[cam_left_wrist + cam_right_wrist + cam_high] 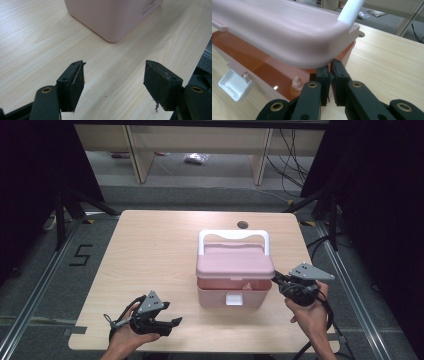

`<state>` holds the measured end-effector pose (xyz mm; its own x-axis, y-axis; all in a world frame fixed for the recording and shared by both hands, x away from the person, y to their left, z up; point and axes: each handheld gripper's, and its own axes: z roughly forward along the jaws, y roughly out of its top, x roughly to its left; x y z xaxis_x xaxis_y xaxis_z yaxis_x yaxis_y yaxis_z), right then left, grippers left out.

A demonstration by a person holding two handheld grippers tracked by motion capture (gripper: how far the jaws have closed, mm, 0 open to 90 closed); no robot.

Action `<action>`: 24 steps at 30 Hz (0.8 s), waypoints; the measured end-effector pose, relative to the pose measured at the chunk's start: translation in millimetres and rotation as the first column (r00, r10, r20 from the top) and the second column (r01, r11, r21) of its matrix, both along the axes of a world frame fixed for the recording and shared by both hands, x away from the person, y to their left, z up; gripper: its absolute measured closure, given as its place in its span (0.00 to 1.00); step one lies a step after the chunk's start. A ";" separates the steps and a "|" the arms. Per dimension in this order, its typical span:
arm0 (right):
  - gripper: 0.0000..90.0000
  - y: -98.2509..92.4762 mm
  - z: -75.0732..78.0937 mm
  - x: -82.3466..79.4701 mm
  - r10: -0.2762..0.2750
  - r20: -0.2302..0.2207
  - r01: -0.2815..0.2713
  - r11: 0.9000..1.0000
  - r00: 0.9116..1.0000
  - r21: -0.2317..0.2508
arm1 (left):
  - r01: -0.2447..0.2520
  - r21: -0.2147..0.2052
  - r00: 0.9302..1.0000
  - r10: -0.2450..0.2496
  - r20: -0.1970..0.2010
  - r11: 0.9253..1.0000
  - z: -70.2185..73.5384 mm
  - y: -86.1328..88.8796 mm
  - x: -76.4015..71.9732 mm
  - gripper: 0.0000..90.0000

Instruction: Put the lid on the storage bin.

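A pink storage box (232,292) is located on the wooden table (150,250), slightly right of centre in the high view. Its pink lid (235,262) is raised at the front, so that a gap is visible between lid and base; a reddish-orange interior is seen through this gap. A white handle (233,236) is arched over the rear of the lid, and a white latch (233,299) is hung open on the front wall of the base.

The right gripper (278,281) is positioned at the right end of the box, at centre right of the high view. In the right gripper view, its jaws are seen nearly closed, with a narrow slit between them, and their tips are placed directly under the rounded corner of the lid (287,32). Whether the pads press on the lid edge cannot be told. A small bottle (296,87) is seen inside the box, just beside the jaws.

The left gripper (172,324) is held in the lower left of the high view, well apart from the box. In the left gripper view, its jaws are spread wide above bare table, with nothing between them; a lower corner of the box (112,17) is seen at upper centre.
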<state>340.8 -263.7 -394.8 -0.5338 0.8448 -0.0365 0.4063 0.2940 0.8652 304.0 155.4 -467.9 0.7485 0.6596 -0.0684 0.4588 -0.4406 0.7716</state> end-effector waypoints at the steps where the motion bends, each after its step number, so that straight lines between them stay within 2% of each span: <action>1: 0.94 -0.9 -0.7 1.0 0.011 0.012 -0.011 1.000 1.000 -0.008 | -0.002 -0.001 1.000 0.002 0.000 1.000 0.0 0.1 -0.1 0.35; 3: 0.93 0.3 -0.7 -2.0 -0.005 -0.021 0.005 1.000 1.000 0.012 | -0.003 -0.002 1.000 0.003 0.000 1.000 0.3 0.6 -0.8 0.35; 6: 0.91 -1.9 -3.0 -1.3 0.003 0.012 -0.003 1.000 1.000 0.000 | -0.004 -0.003 1.000 0.004 -0.003 1.000 -0.7 0.9 -1.2 0.34; 7: 0.91 -1.7 -3.0 -3.2 0.004 -0.020 -0.004 1.000 1.000 0.006 | -0.006 -0.004 1.000 0.005 -0.008 1.000 -1.1 0.7 -1.8 0.33; 8: 0.90 -2.0 -4.0 -3.0 0.015 -0.007 -0.015 1.000 1.000 0.000 | -0.006 -0.003 1.000 0.006 -0.010 1.000 -1.7 0.8 -2.0 0.33; 11: 0.89 -2.9 -5.7 -4.8 0.020 -0.014 -0.020 1.000 1.000 0.002 | -0.003 -0.001 1.000 0.003 -0.017 1.000 -3.2 1.7 -1.7 0.32; 12: 0.89 -2.7 -6.3 -7.0 0.001 -0.013 -0.001 1.000 1.000 0.008 | -0.010 -0.006 1.000 0.009 -0.020 1.000 -3.8 1.5 -1.9 0.32; 13: 0.88 -3.5 -6.9 -7.2 0.006 -0.008 -0.006 1.000 1.000 0.003 | -0.017 -0.006 1.000 0.017 -0.018 1.000 -4.5 1.4 -2.2 0.31; 14: 0.88 -4.0 -7.1 -7.8 0.015 -0.025 -0.015 1.000 1.000 0.004 | -0.015 -0.005 1.000 0.015 -0.020 1.000 -5.1 1.6 -1.7 0.31; 15: 0.88 -3.1 -7.8 -9.4 0.001 -0.029 0.000 1.000 1.000 0.018 | -0.011 0.002 1.000 0.011 -0.019 1.000 -5.5 1.9 -2.0 0.31; 16: 0.88 -4.7 -7.8 -8.6 0.008 -0.017 -0.008 1.000 1.000 0.004 | -0.019 -0.002 1.000 0.019 -0.020 1.000 -6.4 1.4 -2.3 0.31; 17: 0.87 -5.1 -7.7 -9.1 0.009 -0.032 -0.009 1.000 0.999 0.008 | -0.014 0.003 1.000 0.014 -0.022 1.000 -6.8 1.7 -2.2 0.31; 19: 0.87 -4.3 -9.4 -9.6 0.006 -0.035 -0.005 1.000 0.999 0.030 | -0.016 0.012 1.000 0.016 -0.020 1.000 -7.6 1.9 -2.0 0.31; 22: 0.86 -5.2 -11.2 -8.7 0.023 -0.020 -0.022 1.000 1.000 0.020 | -0.014 0.012 1.000 0.015 -0.018 1.000 -7.5 2.4 -2.3 0.31; 23: 0.85 -6.6 -10.3 -9.7 0.017 -0.019 -0.017 1.000 1.000 -0.001 | -0.016 0.012 1.000 0.016 -0.017 1.000 -7.4 2.4 -2.5 0.31; 24: 0.85 -4.8 -10.9 -11.8 -0.002 -0.037 0.002 1.000 0.999 0.023 | -0.019 0.012 1.000 0.019 -0.015 1.000 -7.5 2.6 -2.7 0.31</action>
<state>329.0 -268.5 -405.7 -0.5328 0.8463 0.0030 0.4390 0.2734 0.8559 301.4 157.9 -475.3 0.7345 0.6748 -0.0713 0.4785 -0.4407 0.7595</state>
